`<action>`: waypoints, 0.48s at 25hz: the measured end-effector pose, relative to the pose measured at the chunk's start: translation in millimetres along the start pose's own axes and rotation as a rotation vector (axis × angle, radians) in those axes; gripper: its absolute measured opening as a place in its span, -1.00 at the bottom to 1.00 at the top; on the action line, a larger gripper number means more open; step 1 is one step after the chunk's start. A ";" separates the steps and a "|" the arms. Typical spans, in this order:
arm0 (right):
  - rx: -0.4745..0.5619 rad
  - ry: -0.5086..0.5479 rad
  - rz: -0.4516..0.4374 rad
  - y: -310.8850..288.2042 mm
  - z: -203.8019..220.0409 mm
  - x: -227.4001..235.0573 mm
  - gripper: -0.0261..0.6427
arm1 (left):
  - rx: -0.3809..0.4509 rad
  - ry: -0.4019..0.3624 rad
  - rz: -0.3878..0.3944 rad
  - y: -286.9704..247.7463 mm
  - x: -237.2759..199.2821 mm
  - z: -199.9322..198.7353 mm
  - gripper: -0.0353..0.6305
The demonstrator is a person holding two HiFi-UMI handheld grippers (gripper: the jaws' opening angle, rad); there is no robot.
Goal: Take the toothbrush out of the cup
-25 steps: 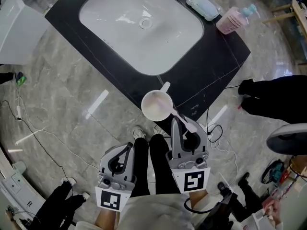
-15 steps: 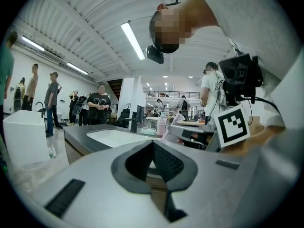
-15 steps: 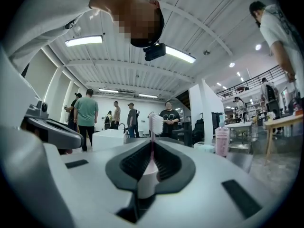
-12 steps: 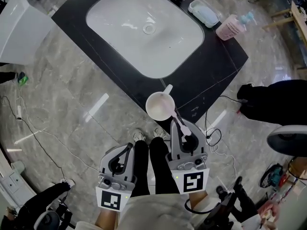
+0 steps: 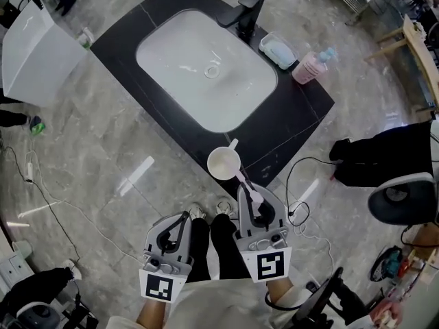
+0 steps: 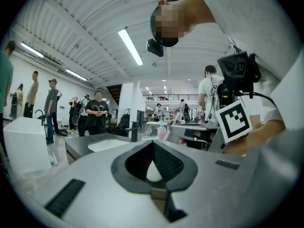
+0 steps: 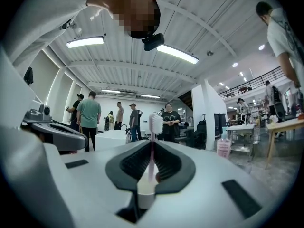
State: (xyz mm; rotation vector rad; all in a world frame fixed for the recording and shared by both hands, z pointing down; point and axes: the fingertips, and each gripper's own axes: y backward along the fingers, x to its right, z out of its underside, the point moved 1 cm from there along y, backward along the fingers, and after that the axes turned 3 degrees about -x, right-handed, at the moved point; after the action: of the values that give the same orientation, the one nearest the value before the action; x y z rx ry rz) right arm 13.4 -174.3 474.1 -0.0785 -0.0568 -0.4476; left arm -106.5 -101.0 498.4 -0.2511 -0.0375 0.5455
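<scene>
Our right gripper [image 7: 152, 150] is clamped on the toothbrush [image 7: 155, 123]. Its jaws have just been closing, and the slim pink handle stands upright between the pads with the white bristle head poking up above them. So the hold is high on the handle, a little below the head. Our left gripper [image 6: 153, 145] is clenched on nothing and hangs beside the right one, clear of the work.

From the head view, the cup [image 5: 223, 163] sits near the front edge of the dark counter [image 5: 302, 115], between the sink [image 5: 206, 67] and our grippers. The brush runs from the jaws towards the cup's rim. We cannot quite tell from this angle whether its lower end has cleared the rim or rests just inside it.

We judge the brush to be very light and stiff, with smooth plastic that could swivel or slide in a narrow pinch. A firm squeeze on the handle suits it, and the bristles are best left alone because they are soft and give no purchase. Held this high, the long lower part is free to swing, so a steady wrist matters.

The cup looks light and empty too. If the handle drags on the rim, it could tip the cup or nudge it off the counter edge. We think the safest way out is straight up along the cup's axis.
</scene>
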 end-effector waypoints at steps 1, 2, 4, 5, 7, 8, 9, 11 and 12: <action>0.001 -0.002 -0.003 1.4 -6.0 -1.0 -0.85 | -0.004 -0.004 0.000 2.4 0.7 -3.4 -0.91; 0.005 -0.002 -0.004 2.4 -12.6 -1.8 -0.85 | -0.006 -0.006 -0.002 4.4 0.5 -7.8 -0.91; 0.018 0.000 -0.006 2.2 -26.1 -2.3 -0.85 | 0.005 -0.007 -0.010 5.6 -1.8 -18.5 -0.91; 0.027 0.001 -0.007 1.4 -32.8 -2.0 -0.85 | 0.015 -0.007 -0.014 5.2 -3.2 -24.1 -0.91; 0.045 0.007 -0.009 0.5 -45.0 -1.1 -0.85 | 0.029 -0.006 -0.020 4.7 -4.6 -34.6 -0.91; 0.050 0.010 -0.008 1.1 -50.7 -0.6 -0.85 | 0.033 -0.005 -0.022 5.2 -4.3 -39.5 -0.91; 0.056 0.011 -0.007 2.5 -56.7 -0.3 -0.85 | 0.035 -0.003 -0.024 6.5 -3.3 -44.3 -0.91; 0.067 0.014 -0.008 6.2 -70.1 -1.0 -0.85 | 0.042 0.004 -0.026 10.7 0.0 -55.4 -0.91; 0.072 0.018 -0.011 7.9 -77.4 -2.2 -0.85 | 0.049 0.009 -0.028 13.3 1.6 -61.9 -0.91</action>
State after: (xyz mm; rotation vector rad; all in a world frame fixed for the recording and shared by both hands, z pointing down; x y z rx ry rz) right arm 17.7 -173.1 396.4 -0.0034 -0.0556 -0.4568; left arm -105.6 -103.2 435.1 -0.2052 -0.0190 0.5172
